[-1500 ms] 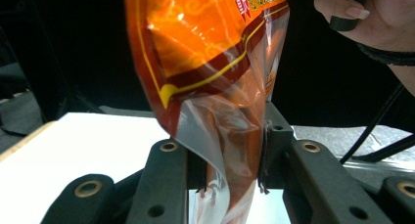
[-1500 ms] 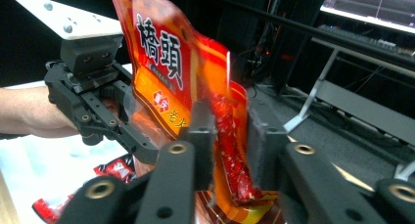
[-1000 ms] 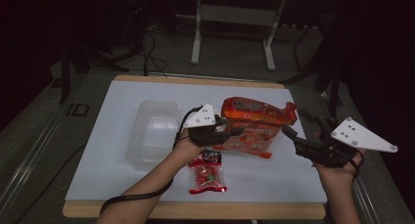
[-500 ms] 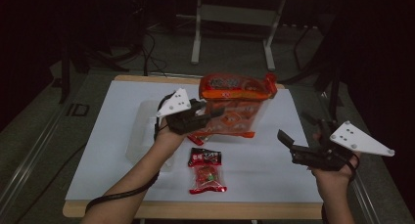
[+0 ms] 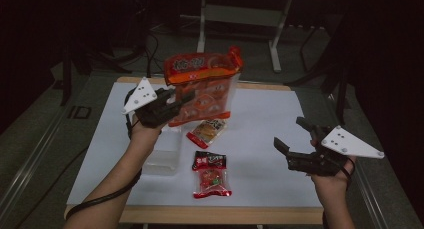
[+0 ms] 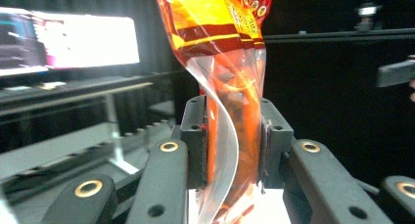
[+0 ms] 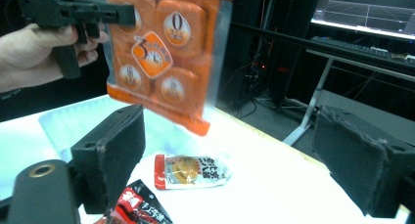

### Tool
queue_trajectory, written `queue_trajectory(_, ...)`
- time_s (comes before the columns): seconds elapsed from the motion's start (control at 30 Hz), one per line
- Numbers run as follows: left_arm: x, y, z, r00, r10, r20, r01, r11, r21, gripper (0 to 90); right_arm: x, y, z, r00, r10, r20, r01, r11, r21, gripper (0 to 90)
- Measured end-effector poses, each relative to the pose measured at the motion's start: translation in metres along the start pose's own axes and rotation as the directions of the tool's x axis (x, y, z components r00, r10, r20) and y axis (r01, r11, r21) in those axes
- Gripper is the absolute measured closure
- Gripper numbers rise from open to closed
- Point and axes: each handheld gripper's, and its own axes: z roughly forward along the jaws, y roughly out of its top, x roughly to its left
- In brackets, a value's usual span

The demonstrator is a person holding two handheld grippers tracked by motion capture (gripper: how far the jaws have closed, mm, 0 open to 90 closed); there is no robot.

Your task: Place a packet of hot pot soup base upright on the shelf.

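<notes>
left tool [image 5: 186, 100]: clenched on the side edge of the big orange snack bag [image 5: 204, 86] — in the left gripper view the clear film is pinched flat between the two jaw pads.
snack bag: we hold it upright and well clear of the white worktop [image 5: 260, 114], printed top up, bottom hanging free. a second ago it lay on its side on the worktop, so it has been lifted and stood up in the air.
right tool [image 5: 291, 139]: released, nothing between the jaws. they have just been opening wide, and the tool hangs low over the right side of the worktop, well apart from the bag.
what fell out: a small orange sachet [image 5: 206, 131] now lies on the worktop just under the raised bag; it was not to be seen there a second ago, so we judge it dropped from the bag or was uncovered by the lift.
red packet [image 5: 211, 174]: flat near the front edge of the worktop, in the same place as before.
clear tray [image 5: 165, 156]: on the worktop beside the left forearm, partly hidden by it.
what this means: the right tool has let go and the left alone carries the bag — we read this as the emptying step well under way, with loose packets next to be gathered.
</notes>
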Motion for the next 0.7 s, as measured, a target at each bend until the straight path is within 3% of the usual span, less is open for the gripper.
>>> queue_trajectory(0.13, 0.012, -0.003, -0.016, 0.9982, -0.018, -0.057, 0.018, 0.9998, -0.010, 71.4, 0.000, -0.002, 0.002, 0.9999, 0.007, -0.011, -0.007, 1.000, 0.013, 13.1)
queue_trajectory(0.3, 0.023, -0.009, -0.035, 0.9919, -0.011, -0.126, 0.011, 0.9999, -0.001, 71.5, 0.003, -0.007, 0.007, 0.9996, 0.007, -0.027, -0.007, 1.000, 0.027, 13.1)
queue_trajectory(0.57, 0.035, -0.028, -0.054, 0.9725, -0.041, -0.229, 0.040, 0.9992, -0.007, 71.5, 0.007, -0.012, 0.014, 0.9989, 0.018, -0.043, -0.016, 0.999, 0.043, 13.3)
queue_trajectory(0.67, 0.038, -0.037, -0.056, 0.9625, -0.066, -0.263, 0.066, 0.9978, -0.007, 71.5, 0.008, -0.013, 0.015, 0.9987, 0.015, -0.048, -0.013, 0.999, 0.045, 13.3)
queue_trajectory(0.7, 0.038, -0.037, -0.056, 0.9625, -0.066, -0.263, 0.066, 0.9978, -0.007, 71.5, 0.009, -0.013, 0.015, 0.9988, 0.016, -0.046, -0.014, 0.999, 0.044, 13.3)
